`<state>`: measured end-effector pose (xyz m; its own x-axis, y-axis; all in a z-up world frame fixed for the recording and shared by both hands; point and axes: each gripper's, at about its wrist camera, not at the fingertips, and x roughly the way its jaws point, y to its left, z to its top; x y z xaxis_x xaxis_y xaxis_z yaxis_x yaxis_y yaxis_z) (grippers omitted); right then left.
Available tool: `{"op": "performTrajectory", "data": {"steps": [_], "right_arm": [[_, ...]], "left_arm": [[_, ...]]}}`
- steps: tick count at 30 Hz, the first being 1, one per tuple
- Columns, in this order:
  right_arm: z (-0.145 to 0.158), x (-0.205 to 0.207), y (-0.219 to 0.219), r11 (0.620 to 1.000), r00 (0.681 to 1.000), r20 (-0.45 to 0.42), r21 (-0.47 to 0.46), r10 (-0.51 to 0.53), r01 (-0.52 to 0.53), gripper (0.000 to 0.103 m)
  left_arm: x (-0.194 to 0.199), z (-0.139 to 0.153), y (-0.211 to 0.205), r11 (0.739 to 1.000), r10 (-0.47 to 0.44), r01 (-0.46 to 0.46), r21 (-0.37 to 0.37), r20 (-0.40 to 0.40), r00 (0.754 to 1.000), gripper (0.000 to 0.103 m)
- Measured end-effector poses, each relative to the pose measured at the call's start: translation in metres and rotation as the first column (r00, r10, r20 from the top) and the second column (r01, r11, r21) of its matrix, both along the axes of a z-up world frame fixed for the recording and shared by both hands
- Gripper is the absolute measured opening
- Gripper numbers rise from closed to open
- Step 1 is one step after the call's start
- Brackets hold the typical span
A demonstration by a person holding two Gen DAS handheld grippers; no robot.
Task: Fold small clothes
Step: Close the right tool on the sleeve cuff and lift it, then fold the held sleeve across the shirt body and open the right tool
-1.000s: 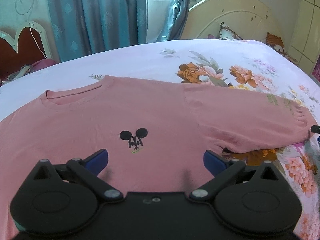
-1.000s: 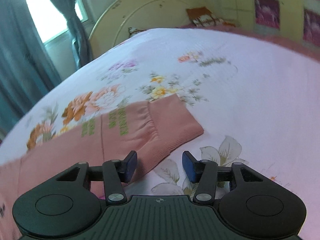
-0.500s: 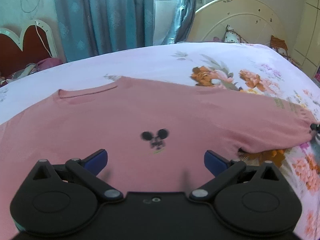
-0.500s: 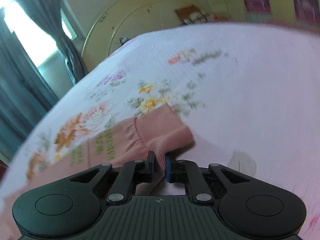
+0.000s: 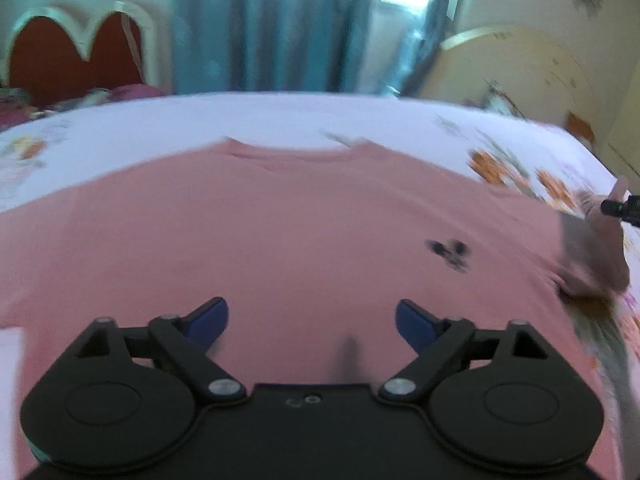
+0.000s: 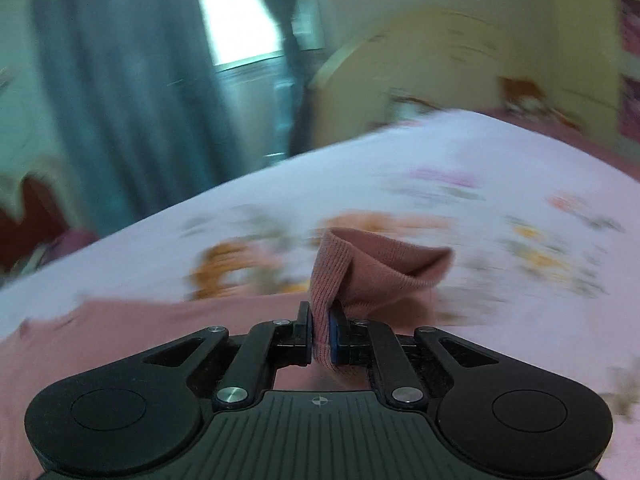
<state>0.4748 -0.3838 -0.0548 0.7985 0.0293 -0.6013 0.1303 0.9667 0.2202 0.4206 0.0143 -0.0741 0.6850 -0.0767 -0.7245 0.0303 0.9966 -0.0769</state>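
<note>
A pink long-sleeved shirt (image 5: 280, 232) with a small black mouse print (image 5: 450, 252) lies flat on the bed, neckline away from me. My left gripper (image 5: 312, 320) is open and empty, low over the shirt's lower body. My right gripper (image 6: 321, 330) is shut on the ribbed cuff of the shirt's right sleeve (image 6: 372, 268) and holds it lifted off the bed. In the left wrist view the raised sleeve (image 5: 592, 252) shows at the far right with the right gripper's tip (image 5: 620, 208) beside it. Both views are motion-blurred.
The floral bedsheet (image 5: 240, 120) covers the bed around the shirt. A cream headboard (image 5: 512, 68) stands at the back right, blue curtains (image 5: 260, 24) and a window behind, and a red heart-shaped headboard (image 5: 76, 60) at the back left.
My right gripper has closed on the sleeve cuff, lifted it and carried it leftward toward the shirt's body. My left gripper stayed open and shifted left over the shirt.
</note>
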Motion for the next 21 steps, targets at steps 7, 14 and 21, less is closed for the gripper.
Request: {"op": "performTrajectory", "data": {"steps": [7,14,21], "right_arm": [[-0.017,0.023,0.181,0.935,0.943,-0.040,-0.120,0.331,-0.334,0.006],[-0.047,0.016,0.302,0.813,0.822,-0.069,-0.121,0.565,-0.569,0.006],[-0.061,0.007,0.307,0.799,0.826,-0.090,-0.217,0.556,-0.561,0.064]], "left_arm": [[-0.015,0.003,0.090,0.994,0.063,-0.063,-0.085,0.001,0.998,0.074],[-0.026,-0.005,0.135,0.983,0.121,-0.122,-0.136,-0.014,0.993,0.070],[-0.017,-0.005,0.122,0.977,0.078,-0.075,-0.199,0.011,0.997,0.100]]}}
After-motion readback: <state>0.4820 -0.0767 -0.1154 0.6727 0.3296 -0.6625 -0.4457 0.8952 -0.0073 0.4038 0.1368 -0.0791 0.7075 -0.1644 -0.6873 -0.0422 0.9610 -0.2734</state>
